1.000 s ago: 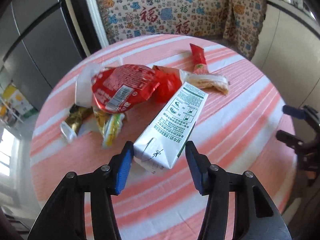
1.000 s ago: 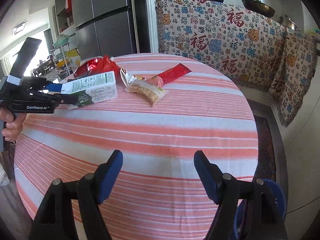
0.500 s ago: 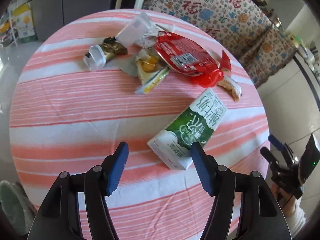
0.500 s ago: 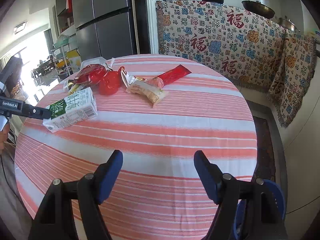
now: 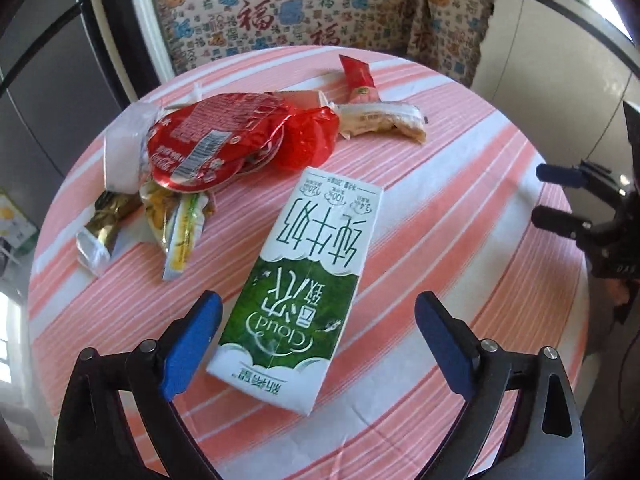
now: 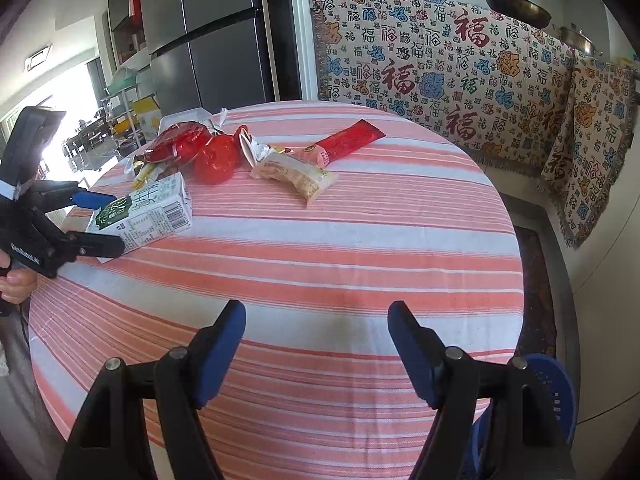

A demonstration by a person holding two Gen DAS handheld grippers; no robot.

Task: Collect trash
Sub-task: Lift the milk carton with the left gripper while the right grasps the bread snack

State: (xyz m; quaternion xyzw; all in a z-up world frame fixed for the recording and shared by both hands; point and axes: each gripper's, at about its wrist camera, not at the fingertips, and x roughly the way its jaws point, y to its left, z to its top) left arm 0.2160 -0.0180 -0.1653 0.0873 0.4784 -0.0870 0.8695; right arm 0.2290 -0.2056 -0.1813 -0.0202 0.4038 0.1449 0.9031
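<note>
A green and white milk carton [image 5: 304, 280] lies flat on the round striped table [image 5: 460, 216]; it also shows in the right wrist view [image 6: 148, 212]. My left gripper [image 5: 316, 336] is open, its fingers either side of the carton's near end without touching it. Behind lie a red foil lid [image 5: 212, 140], a crumpled red wrapper [image 5: 308, 140], a cracker packet [image 5: 380, 122], a red sachet [image 5: 358, 80], a yellow sachet [image 5: 180, 228] and a gold wrapper [image 5: 104, 224]. My right gripper [image 6: 316, 344] is open and empty over the table's near edge.
A blue basket [image 6: 556, 384] sits low at the right of the right wrist view. A patterned cloth [image 6: 460, 76] covers the counter behind the table. A grey fridge [image 6: 216, 40] stands at the back left.
The milk carton has left my left gripper and now lies flat on the table, green face up. My left gripper has opened wider and swung around it. The right gripper has stayed still.
</note>
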